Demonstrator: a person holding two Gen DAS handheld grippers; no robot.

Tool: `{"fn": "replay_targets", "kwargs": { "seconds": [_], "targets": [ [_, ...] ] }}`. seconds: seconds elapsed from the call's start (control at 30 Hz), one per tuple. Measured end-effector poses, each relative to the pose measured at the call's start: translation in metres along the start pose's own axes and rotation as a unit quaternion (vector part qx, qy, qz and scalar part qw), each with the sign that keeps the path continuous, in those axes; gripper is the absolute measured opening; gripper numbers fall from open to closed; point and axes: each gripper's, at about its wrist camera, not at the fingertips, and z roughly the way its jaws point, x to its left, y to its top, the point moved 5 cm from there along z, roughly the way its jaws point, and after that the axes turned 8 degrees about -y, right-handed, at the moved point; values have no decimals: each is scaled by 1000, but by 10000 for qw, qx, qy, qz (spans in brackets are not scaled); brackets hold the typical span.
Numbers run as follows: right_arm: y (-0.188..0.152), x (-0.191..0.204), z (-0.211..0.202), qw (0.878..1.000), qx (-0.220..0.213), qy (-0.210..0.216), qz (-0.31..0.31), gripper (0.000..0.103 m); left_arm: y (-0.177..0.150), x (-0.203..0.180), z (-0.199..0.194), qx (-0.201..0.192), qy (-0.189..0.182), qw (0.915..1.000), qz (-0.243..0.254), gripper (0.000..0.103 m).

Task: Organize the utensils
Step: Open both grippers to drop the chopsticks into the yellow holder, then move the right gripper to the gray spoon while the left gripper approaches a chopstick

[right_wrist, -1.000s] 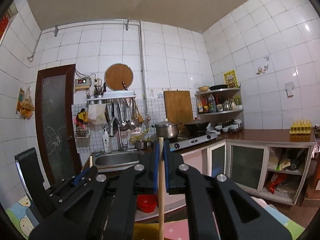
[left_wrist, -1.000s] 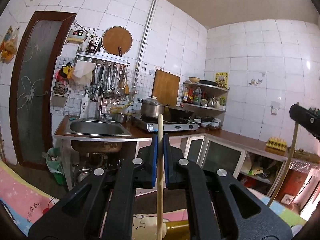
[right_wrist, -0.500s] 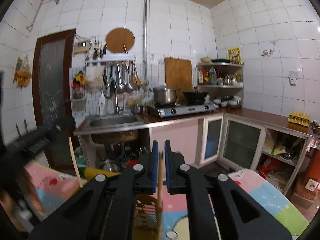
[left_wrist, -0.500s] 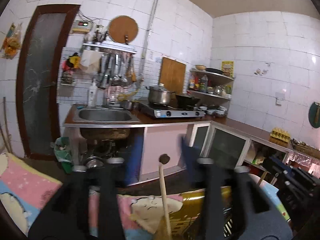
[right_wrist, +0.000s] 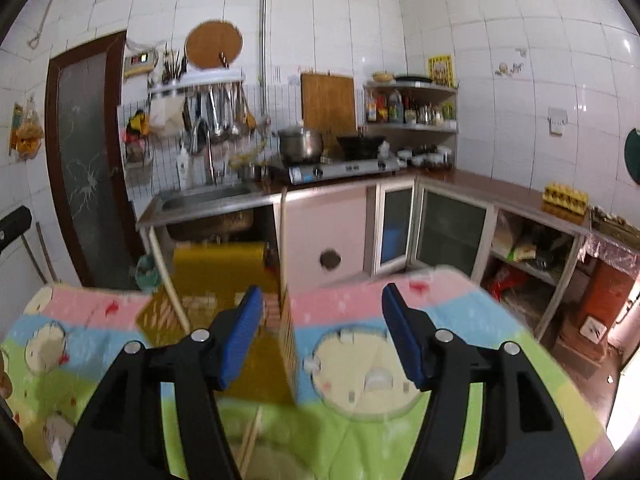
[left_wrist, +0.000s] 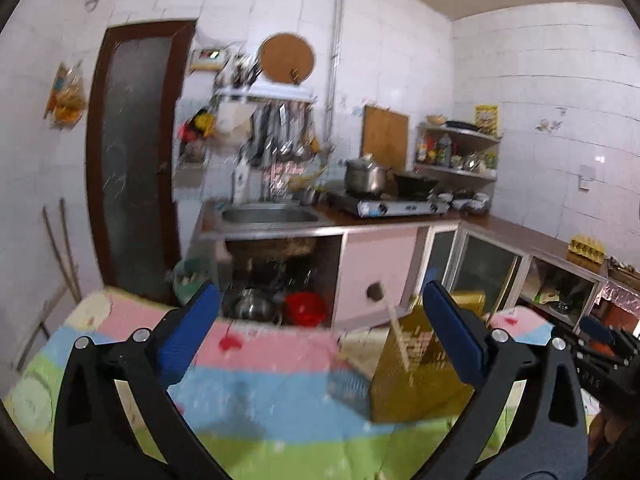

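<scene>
A golden utensil holder (left_wrist: 420,372) (right_wrist: 216,276) stands on the table's pastel cartoon cloth (left_wrist: 256,396). My left gripper (left_wrist: 320,332) has its jaws opening wide. One wooden chopstick (left_wrist: 397,330) leans in the holder beyond the tips, and neither pad touches it. My right gripper (right_wrist: 322,334) is also opening. An upright chopstick (right_wrist: 283,240) stands free in the holder, in line with the gap and clear of both pads. A second chopstick (right_wrist: 172,284) leans at the holder's left side. The right gripper (left_wrist: 600,344) shows at the left view's right edge.
More loose chopsticks (right_wrist: 252,436) lie on the cloth near my right gripper. Beyond the table's far edge are the sink counter (right_wrist: 208,200), a gas stove (right_wrist: 340,168) with a pot, low cabinets (right_wrist: 452,232) and a brown door (left_wrist: 136,152).
Both grippers were shut on a chopstick each and have opened and let go. The chopsticks now stand in the golden holder. Both views tipped down toward the table.
</scene>
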Motion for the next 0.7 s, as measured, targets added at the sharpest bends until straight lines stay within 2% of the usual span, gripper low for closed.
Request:
{"fn": "replay_targets", "kwargs": {
  "seconds": [0.17,0.27,0.43,0.53,0.7],
  "targets": [
    [-49,8,-7,9986,510,-20,-165,62,-42,15,-6,444,316,9985,-77,98],
    [-70,8,-9,9970,765,-1,-87,62,-72,18,-6,902,275,9955,-107,98],
    [-105,16,-7,9926,1203,-20,-151,62,-120,26,-7,1553,322,9871,-231,98],
    [-124,18,-5,9901,1398,-65,-123,62,-142,30,-2,1805,472,9820,-307,98],
    [-148,19,2,9846,1750,-49,4,62,-172,31,8,2239,405,9731,-364,98]
  ]
}}
